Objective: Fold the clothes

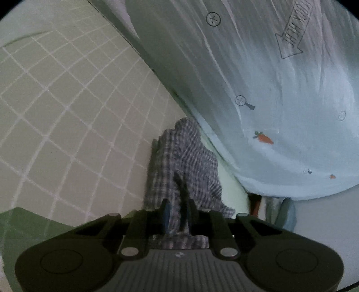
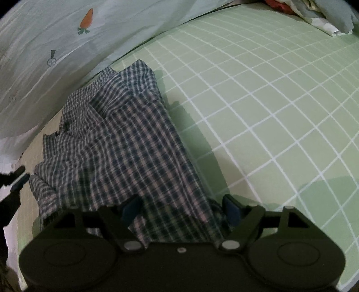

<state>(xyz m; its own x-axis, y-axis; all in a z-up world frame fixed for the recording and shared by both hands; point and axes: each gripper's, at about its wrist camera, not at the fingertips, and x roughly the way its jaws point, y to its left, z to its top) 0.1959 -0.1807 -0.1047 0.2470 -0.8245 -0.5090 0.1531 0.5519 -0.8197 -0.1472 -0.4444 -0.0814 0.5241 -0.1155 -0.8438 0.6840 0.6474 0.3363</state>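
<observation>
A dark blue and white checked garment [image 2: 125, 143] lies rumpled on a green bed sheet with a white grid [image 2: 269, 101]. My right gripper [image 2: 182, 207] is open, its blue-padded fingers spread on either side of the garment's near edge. My left gripper [image 1: 179, 212] is shut on a fold of the same checked garment [image 1: 186, 161], which bunches up between its fingers. The left gripper also shows at the left edge of the right wrist view [image 2: 19, 179], at the garment's far corner.
A pale blue duvet with carrot and magnifier prints [image 1: 269, 89] runs along the far side of the garment and shows in the right wrist view [image 2: 56, 45]. Other bedding [image 2: 325, 18] is piled at the far right corner of the bed.
</observation>
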